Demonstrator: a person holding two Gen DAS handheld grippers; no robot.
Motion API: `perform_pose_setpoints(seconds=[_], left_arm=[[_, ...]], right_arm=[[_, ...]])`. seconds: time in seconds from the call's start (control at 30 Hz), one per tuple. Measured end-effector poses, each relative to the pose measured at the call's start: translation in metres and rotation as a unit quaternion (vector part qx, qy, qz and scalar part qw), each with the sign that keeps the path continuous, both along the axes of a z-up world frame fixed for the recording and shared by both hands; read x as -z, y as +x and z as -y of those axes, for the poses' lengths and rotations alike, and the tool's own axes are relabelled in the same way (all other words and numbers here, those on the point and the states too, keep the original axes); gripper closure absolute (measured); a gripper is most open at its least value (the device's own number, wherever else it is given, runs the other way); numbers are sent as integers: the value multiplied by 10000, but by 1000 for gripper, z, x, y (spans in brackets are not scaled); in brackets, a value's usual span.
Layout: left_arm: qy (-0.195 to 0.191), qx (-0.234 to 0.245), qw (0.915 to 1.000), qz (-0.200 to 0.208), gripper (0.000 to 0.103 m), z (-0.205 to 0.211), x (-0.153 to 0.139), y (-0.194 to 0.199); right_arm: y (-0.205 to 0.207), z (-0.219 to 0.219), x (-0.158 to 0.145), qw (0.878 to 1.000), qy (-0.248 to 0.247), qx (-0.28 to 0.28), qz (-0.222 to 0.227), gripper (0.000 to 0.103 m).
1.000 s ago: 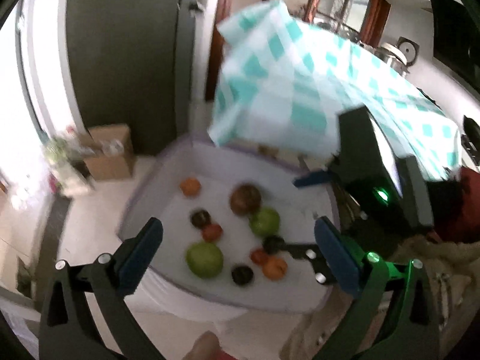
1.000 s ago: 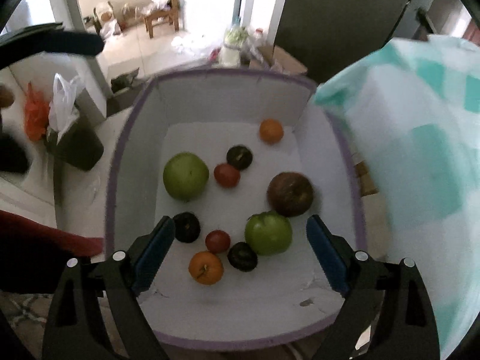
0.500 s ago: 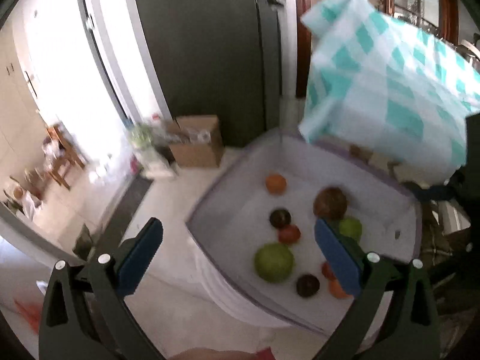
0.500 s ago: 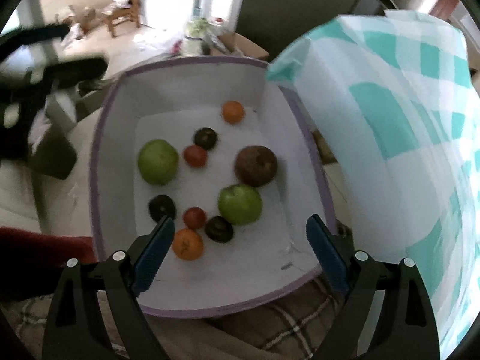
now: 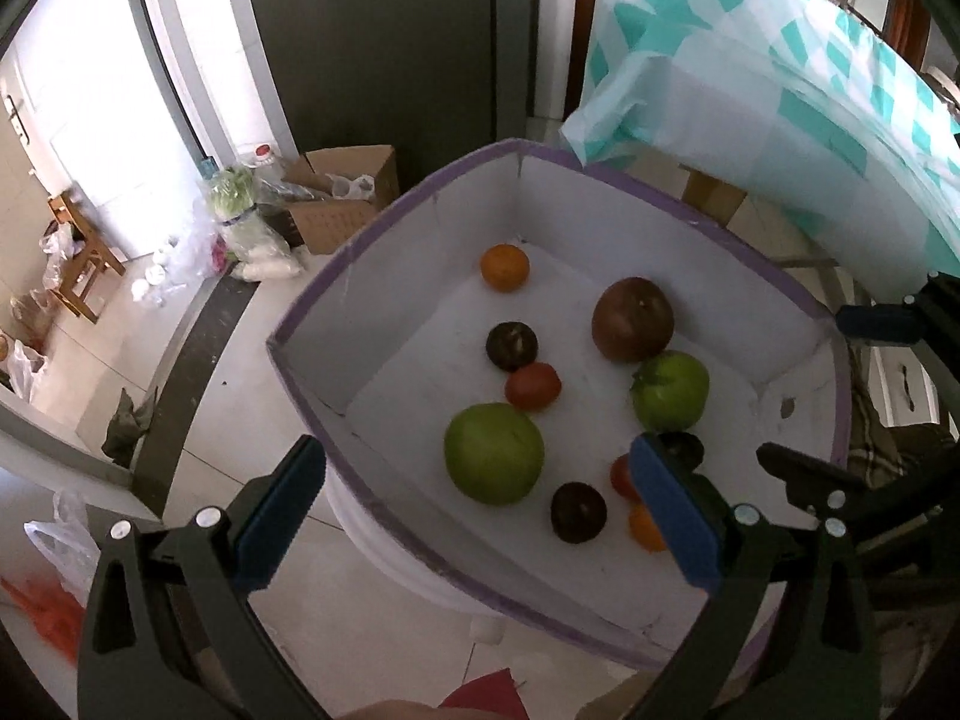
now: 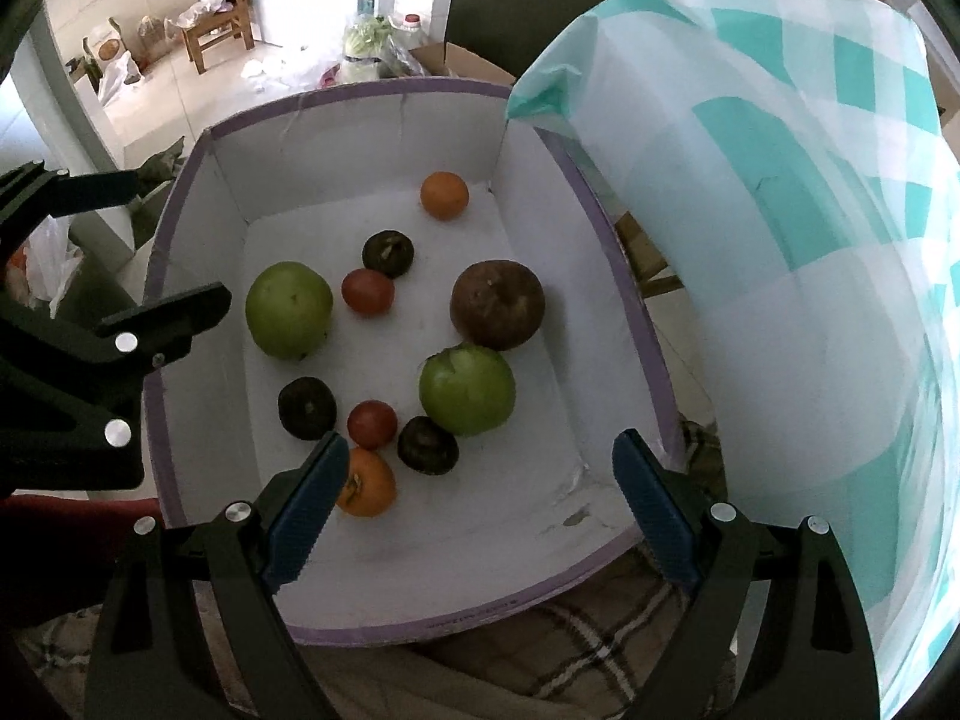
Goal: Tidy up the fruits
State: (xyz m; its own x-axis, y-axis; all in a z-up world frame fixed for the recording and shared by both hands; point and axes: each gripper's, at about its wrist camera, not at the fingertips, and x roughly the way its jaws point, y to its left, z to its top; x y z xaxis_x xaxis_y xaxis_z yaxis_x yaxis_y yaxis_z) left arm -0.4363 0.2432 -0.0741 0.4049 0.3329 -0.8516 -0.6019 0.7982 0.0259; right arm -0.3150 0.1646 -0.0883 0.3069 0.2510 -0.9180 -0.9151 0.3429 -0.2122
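- Left gripper (image 5: 477, 507): jaws spread wide, nothing between the blue pads, hovering at the lower centre of the left wrist view above the near corner of the box (image 5: 312, 300); likely poised to survey before choosing a fruit.
- Right gripper (image 6: 480, 501): likewise fully apart and empty, low in the right wrist view over the near wall of the same box; black frame of the left gripper visible at the left edge of that view, just outside the box wall.
- All the fruit loose on the white floor of the purple-rimmed box, ungrouped, so sorting judged not yet begun.
- Right wrist view, centre left: large green fruit (image 6: 289, 309); just right of it a red tomato (image 6: 367, 292), touching or nearly touching a dark round fruit (image 6: 388, 253) above.
- Upper centre: small orange (image 6: 444, 195), alone near the far wall.
- Centre right: brown fruit (image 6: 497, 312), with a second green fruit (image 6: 467, 389) directly below, close against it.
- Lower centre cluster: two more dark fruits, a second red tomato (image 6: 372, 423) between them, and an orange fruit (image 6: 365, 483) partly behind the left blue pad.
- Checked teal cloth (image 6: 780, 210) filling the right side, draped beside the box, apart from the fruit.
- Tight cluster nearest the right gripper: judged awkward to pick singly without nudging neighbours.
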Motion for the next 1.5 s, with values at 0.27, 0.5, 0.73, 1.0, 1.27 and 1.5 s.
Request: perform_pose_setpoints(seconds=[0.27,0.5,0.73,1.0,1.27,1.5], left_arm=[[-72,37,10000,-41,2,3,5,3],[-110,69,9999,-65,2,5,6,4],[-135,69,9999,-70,2,7,8,5],[-177,68,9998,-67,2,6,11,6],[-206,93,9997,-73,2,7,12,8],[-232,96,9997,-75,2,8,14,9]], right_arm=[[0,-1,3,10000,-50,-6,-23,16],[0,0,5,10000,-72,3,-53,16],[0,0,7,9999,-128,9,-82,16],[0,1,8,9998,-152,17,-112,16],[0,0,10,9998,-168,34,-130,16],[0,2,13,9996,-223,39,-152,16]])
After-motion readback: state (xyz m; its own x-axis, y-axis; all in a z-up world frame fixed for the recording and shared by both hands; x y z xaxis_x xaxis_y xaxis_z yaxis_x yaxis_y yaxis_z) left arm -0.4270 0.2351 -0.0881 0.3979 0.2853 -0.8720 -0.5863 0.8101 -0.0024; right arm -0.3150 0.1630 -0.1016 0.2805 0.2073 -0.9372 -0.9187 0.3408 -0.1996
